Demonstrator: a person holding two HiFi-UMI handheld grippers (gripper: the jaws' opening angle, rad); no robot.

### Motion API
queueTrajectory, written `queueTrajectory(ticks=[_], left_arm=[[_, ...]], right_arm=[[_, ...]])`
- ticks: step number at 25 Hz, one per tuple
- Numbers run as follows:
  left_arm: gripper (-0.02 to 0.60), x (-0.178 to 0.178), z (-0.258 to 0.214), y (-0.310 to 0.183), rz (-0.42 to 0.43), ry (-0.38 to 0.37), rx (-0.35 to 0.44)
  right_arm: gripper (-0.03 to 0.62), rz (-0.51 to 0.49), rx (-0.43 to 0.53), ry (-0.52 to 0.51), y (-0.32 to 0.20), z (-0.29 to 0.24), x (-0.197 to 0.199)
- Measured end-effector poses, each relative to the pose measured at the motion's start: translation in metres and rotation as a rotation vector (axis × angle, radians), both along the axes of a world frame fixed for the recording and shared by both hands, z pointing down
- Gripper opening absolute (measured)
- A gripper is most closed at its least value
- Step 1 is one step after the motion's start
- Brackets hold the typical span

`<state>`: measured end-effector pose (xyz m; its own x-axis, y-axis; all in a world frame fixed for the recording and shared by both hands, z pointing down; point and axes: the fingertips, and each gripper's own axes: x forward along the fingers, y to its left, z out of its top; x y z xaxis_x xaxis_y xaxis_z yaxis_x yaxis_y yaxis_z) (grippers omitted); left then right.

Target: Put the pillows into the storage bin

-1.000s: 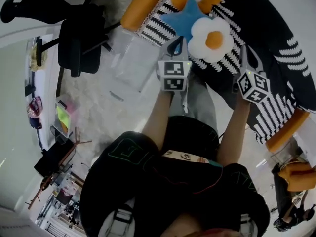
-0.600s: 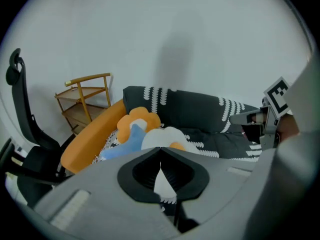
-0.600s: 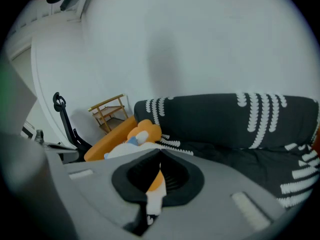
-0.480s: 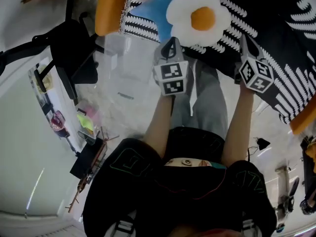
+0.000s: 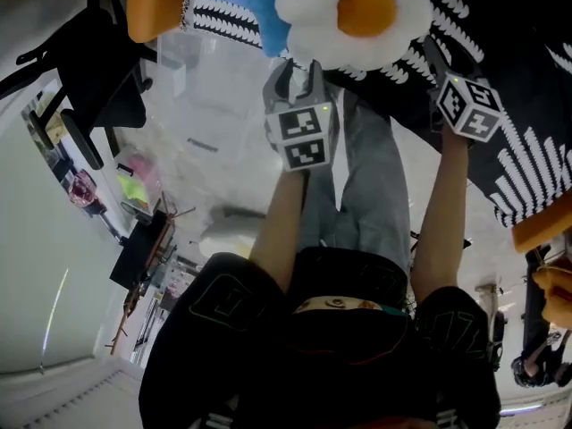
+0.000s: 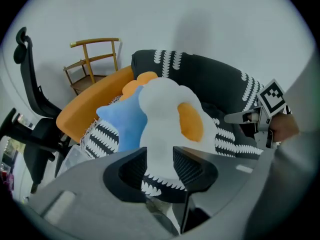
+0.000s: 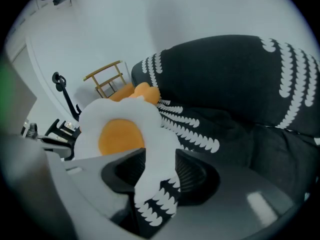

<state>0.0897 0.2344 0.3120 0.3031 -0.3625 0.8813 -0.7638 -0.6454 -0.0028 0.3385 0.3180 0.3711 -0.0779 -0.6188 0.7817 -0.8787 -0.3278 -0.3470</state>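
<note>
Black sofa [image 5: 532, 34] (egg pillow [image 5: 357, 16] atop) stands on pale floor [image 5: 250, 114].

The egg pillow [image 5: 349, 12] is white with an orange-yellow yolk, and the blue pillow [image 5: 246, 3] beside it is plain sky blue. The sofa [image 5: 518, 25] is black with rows of white scalloped marks, and its bolster [image 5: 156, 7] is solid orange. The office chair [image 5: 98, 70] is black and the person's trousers [image 5: 366, 181] are grey.

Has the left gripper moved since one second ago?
Yes: the left gripper went toward the sofa; its opening jaws now have the egg pillow between them.
</note>
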Motion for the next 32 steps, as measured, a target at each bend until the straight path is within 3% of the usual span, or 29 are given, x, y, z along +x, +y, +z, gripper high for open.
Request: queueTrajectory(ticks=[4,14,18,23,28,32], left_arm=[[0.218,0.005,0.026,-0.003,-0.047,0.008,-0.001],[0.166,-0.004,0.067,-0.009,-0.112,-0.065,0.041],[0.113,-0.002,0.072,-0.004,-0.132,-0.059,0.038],[0.049,0.0,0.064,-0.002,-0.125,0.013,0.027],[0.037,-0.012,0.038,-0.002,-0.155,0.086,0.065],[0.037,-0.045,0.014,-0.01,-0.217,0.138,0.108]], right_arm=[[0.247,-0.08,-0.024,-0.018,-0.019,0.035,0.002],[0.274,-0.126,-0.042,-0.065,-0.04,0.083,-0.013],[0.212,-0.183,-0.045,-0.107,-0.039,0.079,-0.018],[0.087,-0.242,-0.053,-0.071,-0.035,0.06,-0.025],[0.058,-0.267,0.009,0.011,-0.04,0.017,-0.037],[0.054,-0.301,0.058,0.044,-0.049,-0.021,-0.066]])
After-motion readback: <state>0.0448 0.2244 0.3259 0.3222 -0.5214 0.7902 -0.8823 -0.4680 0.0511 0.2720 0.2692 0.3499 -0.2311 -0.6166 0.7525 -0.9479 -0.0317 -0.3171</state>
